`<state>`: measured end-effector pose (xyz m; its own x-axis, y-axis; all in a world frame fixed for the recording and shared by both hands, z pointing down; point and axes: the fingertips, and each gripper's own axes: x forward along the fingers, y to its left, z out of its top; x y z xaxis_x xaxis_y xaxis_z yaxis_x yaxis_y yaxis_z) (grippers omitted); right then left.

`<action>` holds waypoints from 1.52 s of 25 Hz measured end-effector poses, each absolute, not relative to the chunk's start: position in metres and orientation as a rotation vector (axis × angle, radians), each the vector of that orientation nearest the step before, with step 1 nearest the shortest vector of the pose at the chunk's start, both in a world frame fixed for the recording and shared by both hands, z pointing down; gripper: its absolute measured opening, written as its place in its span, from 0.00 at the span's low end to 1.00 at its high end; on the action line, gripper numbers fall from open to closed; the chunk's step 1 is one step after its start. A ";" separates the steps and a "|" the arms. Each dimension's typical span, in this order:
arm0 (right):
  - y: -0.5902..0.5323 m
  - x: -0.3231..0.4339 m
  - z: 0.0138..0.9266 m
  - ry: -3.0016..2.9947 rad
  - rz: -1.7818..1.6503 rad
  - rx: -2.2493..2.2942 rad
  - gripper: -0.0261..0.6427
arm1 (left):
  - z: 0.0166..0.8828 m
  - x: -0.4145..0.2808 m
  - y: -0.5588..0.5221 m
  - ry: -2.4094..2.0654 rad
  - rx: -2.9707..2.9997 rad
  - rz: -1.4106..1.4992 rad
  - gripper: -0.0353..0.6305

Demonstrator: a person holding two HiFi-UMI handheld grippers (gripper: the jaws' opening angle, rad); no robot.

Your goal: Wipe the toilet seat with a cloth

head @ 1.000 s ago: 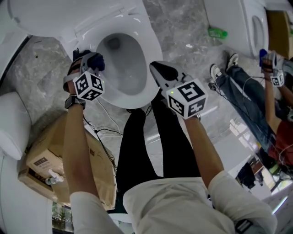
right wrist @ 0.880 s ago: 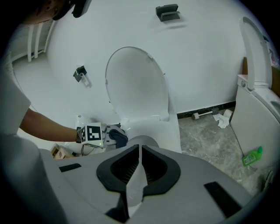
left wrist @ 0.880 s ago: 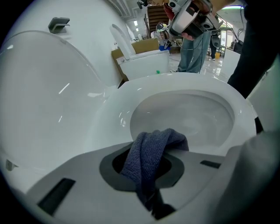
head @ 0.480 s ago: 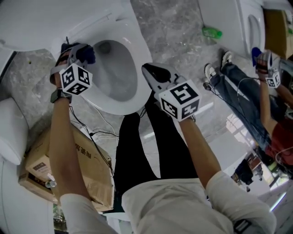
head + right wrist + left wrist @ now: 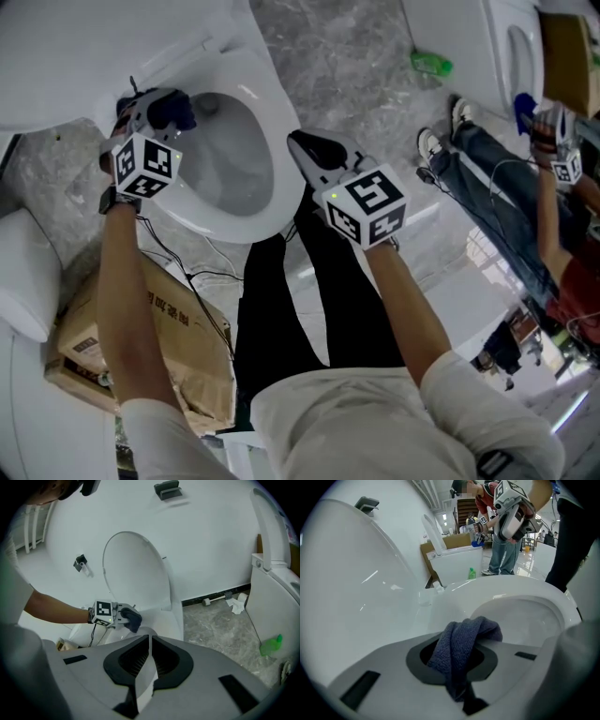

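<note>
A dark blue cloth is pinched between the jaws of the left gripper. The pinch is shown plainly only in the left gripper view, where the fabric is bunched in the lower centre of the frame and folded forward over the jaw tips. In the head view that gripper is placed at the upper left, over the rear left part of the toilet seat, close to the hinge. Whether the cloth is pressed on the seat cannot be told from any view. The right gripper is held at the centre of the head view, beside the front right edge of the seat and apart from it. Its jaws are seen pressed together, with nothing between them, only in the right gripper view. The raised lid is shown upright in that same view, at centre left, with the left gripper and cloth just below it. A crumpled paper on the marble floor at the right is seen there alone. A green bottle lies at the upper right of the head view. A cardboard box at the lower left and another person at the right edge are shown there too.
</note>
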<state>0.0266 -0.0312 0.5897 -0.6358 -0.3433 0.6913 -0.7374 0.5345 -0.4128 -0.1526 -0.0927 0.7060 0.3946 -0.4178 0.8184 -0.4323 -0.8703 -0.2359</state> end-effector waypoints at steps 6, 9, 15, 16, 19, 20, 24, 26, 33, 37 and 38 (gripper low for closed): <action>-0.041 0.035 0.592 -2.231 0.965 0.879 0.10 | 0.704 -0.137 -0.105 -0.849 2.610 1.455 0.11; -0.047 0.039 0.591 -2.232 0.971 0.895 0.10 | 0.702 -0.126 -0.113 -0.898 2.607 1.390 0.12; -0.050 0.050 0.584 -2.245 0.951 0.908 0.10 | 0.697 -0.095 -0.128 -0.944 2.604 1.265 0.11; -0.050 0.053 0.582 -2.244 0.947 0.915 0.10 | 0.693 -0.090 -0.130 -0.959 2.611 1.225 0.11; -0.047 0.064 0.576 -2.245 0.939 0.936 0.10 | 0.677 -0.077 -0.133 -1.021 2.631 1.106 0.11; -0.046 0.068 0.575 -2.247 0.934 0.944 0.10 | 0.669 -0.073 -0.134 -1.045 2.631 1.073 0.11; -0.042 0.079 0.565 -2.260 0.911 0.982 0.10 | 0.635 -0.067 -0.138 -1.172 2.566 0.867 0.11; -0.039 0.082 0.557 -2.267 0.897 0.997 0.10 | 0.616 -0.066 -0.134 -1.227 2.500 0.700 0.11; -0.041 0.086 0.520 -2.332 0.799 1.061 0.10 | 0.552 -0.067 -0.105 -1.341 2.405 0.398 0.10; -0.036 0.081 0.490 -2.361 0.750 1.082 0.10 | 0.515 -0.078 -0.077 -1.387 2.354 0.338 0.10; -0.034 0.079 0.481 -2.369 0.736 1.084 0.10 | 0.504 -0.082 -0.068 -1.406 2.327 0.318 0.10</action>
